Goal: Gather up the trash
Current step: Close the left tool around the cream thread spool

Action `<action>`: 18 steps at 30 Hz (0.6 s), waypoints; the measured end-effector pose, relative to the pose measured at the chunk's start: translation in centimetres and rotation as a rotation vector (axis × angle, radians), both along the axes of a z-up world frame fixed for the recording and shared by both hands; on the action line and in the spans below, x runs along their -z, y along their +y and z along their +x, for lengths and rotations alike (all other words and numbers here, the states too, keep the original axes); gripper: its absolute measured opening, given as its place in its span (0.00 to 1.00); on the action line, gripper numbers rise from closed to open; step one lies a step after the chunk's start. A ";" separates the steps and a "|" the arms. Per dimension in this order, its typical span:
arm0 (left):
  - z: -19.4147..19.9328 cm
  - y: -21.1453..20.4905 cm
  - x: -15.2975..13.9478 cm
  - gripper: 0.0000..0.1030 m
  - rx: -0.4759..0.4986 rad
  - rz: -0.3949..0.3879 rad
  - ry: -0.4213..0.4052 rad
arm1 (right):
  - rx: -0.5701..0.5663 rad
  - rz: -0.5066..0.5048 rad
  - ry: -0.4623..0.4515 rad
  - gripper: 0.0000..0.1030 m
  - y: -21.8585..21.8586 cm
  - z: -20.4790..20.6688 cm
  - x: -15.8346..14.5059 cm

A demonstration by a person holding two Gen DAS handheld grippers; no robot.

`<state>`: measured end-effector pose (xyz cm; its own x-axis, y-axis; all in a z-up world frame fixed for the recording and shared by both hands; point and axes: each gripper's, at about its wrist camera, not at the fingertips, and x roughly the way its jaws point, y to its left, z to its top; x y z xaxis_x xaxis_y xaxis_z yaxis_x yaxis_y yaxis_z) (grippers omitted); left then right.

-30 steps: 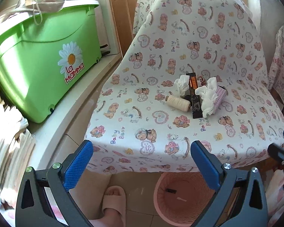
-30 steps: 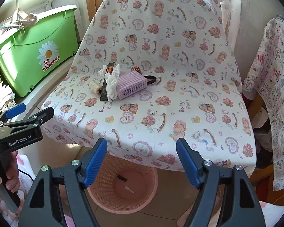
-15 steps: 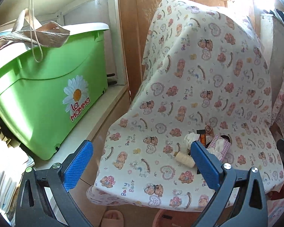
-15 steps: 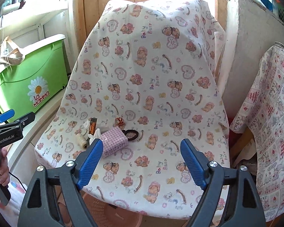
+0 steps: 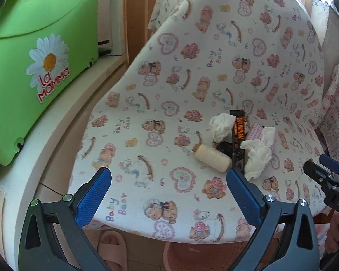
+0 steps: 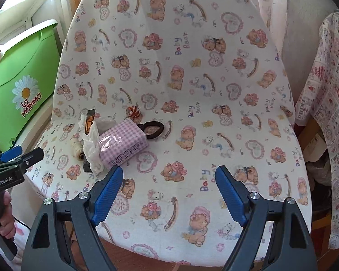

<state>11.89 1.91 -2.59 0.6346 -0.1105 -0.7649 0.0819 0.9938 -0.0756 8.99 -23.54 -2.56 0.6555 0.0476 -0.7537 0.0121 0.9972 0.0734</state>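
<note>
On the chair seat covered with teddy-bear cloth (image 5: 169, 117) lie two crumpled white tissues (image 5: 221, 125) (image 5: 256, 155), a black and orange wrapper (image 5: 238, 135), a cream thread spool (image 5: 211, 157) and a pink checked tissue pack (image 6: 122, 143). My left gripper (image 5: 168, 192) is open and empty, above the seat's front, left of the pile. My right gripper (image 6: 167, 194) is open and empty, above the seat's front, right of the pack. A pink basket (image 5: 203, 255) sits under the seat edge.
A green La Mamma tub (image 5: 34, 67) stands on a ledge at the left. A black hair tie (image 6: 153, 129) and an orange-striped small object (image 6: 133, 111) lie behind the pack. A patterned cloth (image 6: 327, 113) hangs at the right. A pink slipper (image 5: 111, 248) is on the floor.
Both grippers have dropped and moved in closer over the chair seat after having lifted. The items on the seat have not moved. Both grippers stay open.
</note>
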 end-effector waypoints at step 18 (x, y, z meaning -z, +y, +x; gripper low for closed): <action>4.3 -3.4 2.5 0.90 0.065 -0.047 0.081 | -0.013 0.056 -0.018 0.83 0.7 0.9 -1.1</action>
